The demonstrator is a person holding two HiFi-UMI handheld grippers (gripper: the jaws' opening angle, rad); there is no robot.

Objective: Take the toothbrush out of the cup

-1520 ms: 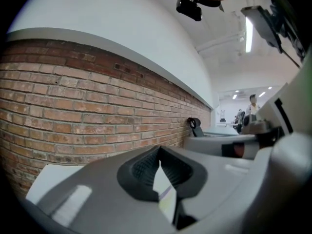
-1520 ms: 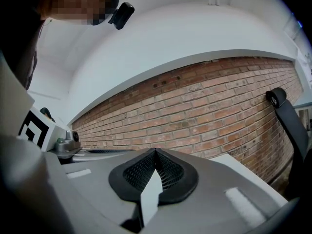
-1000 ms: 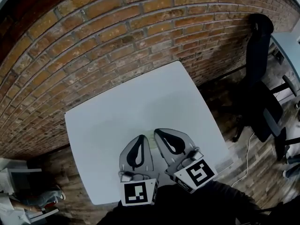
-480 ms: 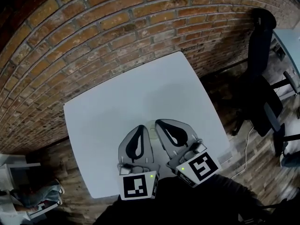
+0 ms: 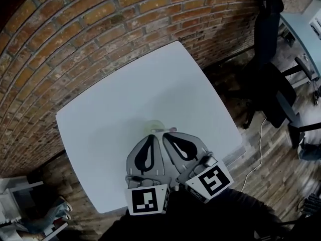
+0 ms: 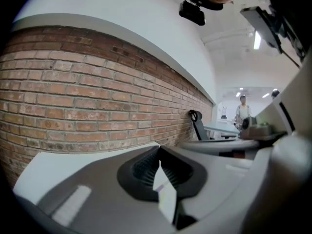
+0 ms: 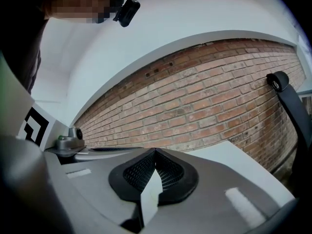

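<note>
My left gripper (image 5: 151,137) and right gripper (image 5: 165,136) come in side by side over the near edge of the table (image 5: 95,139), tips close together and aimed at the wall. Each gripper view shows its jaws closed tip to tip and holding nothing. Only white tabletop shows through the slot behind the pads.

Just past both tips, about mid-table, stands the cup (image 5: 153,125), pale and small in the head view. The toothbrush (image 5: 167,130) is in it. It leans out over the rim toward the right edge, and its pinkish end pokes past my right gripper's tip. I cannot tell whether either tip touches the cup.

Bare white top spreads from the cup to every edge. It is widest toward the left corner and the far edge, and narrower toward the near edge under my grippers.

The far edge lies close along the brick wall (image 5: 100,29), so there is little room behind it. Off the right edge is wood floor (image 5: 225,94) with a light cable (image 5: 257,152), and beyond that stands a black chair (image 5: 273,79), well apart from the table.
</note>
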